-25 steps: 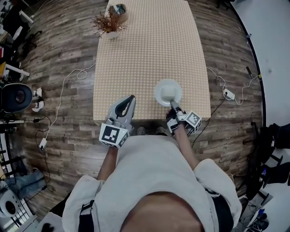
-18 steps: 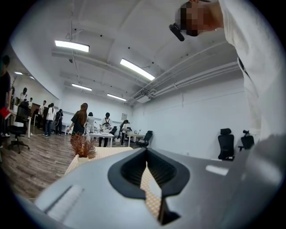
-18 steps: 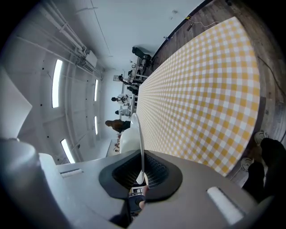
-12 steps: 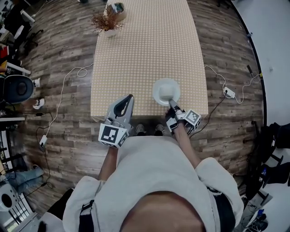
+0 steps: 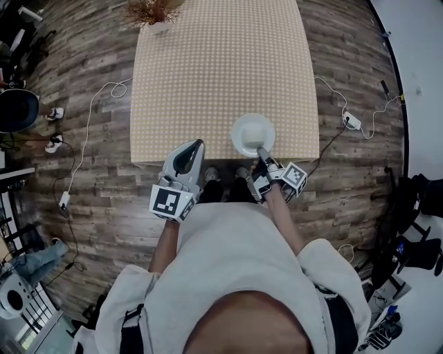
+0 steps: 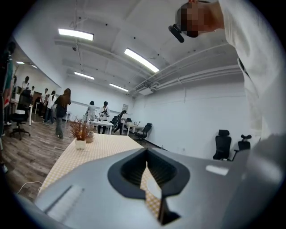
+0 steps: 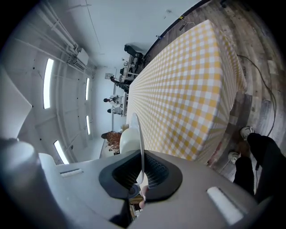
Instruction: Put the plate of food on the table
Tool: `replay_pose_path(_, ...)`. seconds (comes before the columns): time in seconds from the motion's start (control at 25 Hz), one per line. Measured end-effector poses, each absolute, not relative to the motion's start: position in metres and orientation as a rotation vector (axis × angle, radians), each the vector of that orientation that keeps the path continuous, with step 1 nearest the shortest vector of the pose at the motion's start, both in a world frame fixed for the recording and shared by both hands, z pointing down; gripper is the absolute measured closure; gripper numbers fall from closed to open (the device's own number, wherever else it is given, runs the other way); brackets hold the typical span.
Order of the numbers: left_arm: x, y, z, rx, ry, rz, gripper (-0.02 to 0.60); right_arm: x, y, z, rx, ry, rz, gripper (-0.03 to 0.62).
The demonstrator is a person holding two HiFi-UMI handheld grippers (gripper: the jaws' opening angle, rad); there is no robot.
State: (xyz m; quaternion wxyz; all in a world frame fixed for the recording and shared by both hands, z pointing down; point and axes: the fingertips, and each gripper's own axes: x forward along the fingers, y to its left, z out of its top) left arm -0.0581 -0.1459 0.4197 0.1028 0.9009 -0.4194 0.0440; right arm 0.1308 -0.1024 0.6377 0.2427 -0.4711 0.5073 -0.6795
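Observation:
A white plate with a pale lump of food is over the near right part of the checkered table. Whether it rests on the cloth I cannot tell. My right gripper is shut on the plate's near rim. In the right gripper view the plate shows edge-on between the jaws, with the food to its left. My left gripper hangs at the table's near edge, left of the plate, jaws together with nothing in them. The left gripper view looks along the table.
A potted dried plant stands at the table's far left corner and shows again as the plant. Cables and a power strip lie on the wood floor on both sides. The person's shoes are at the near edge. People stand far off.
The head view has shifted, so the table's near edge sits higher in the frame and closer to the plate. The right gripper keeps its hold on the rim. The left gripper stays put.

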Motion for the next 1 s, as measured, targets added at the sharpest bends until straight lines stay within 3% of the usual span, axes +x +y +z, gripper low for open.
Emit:
replay_pose_path(0.64,-0.049,-0.144,0.468,2.568,-1.187,0.208,0.574,0.138,-0.079,0.68,-1.327,1.34,-1.938,0.585)
replay_pose_path(1.0,-0.056,-0.149,0.479,2.512,-1.225,0.224,0.574,0.141,-0.129,0.69,-1.31,1.398,-1.938,0.585)
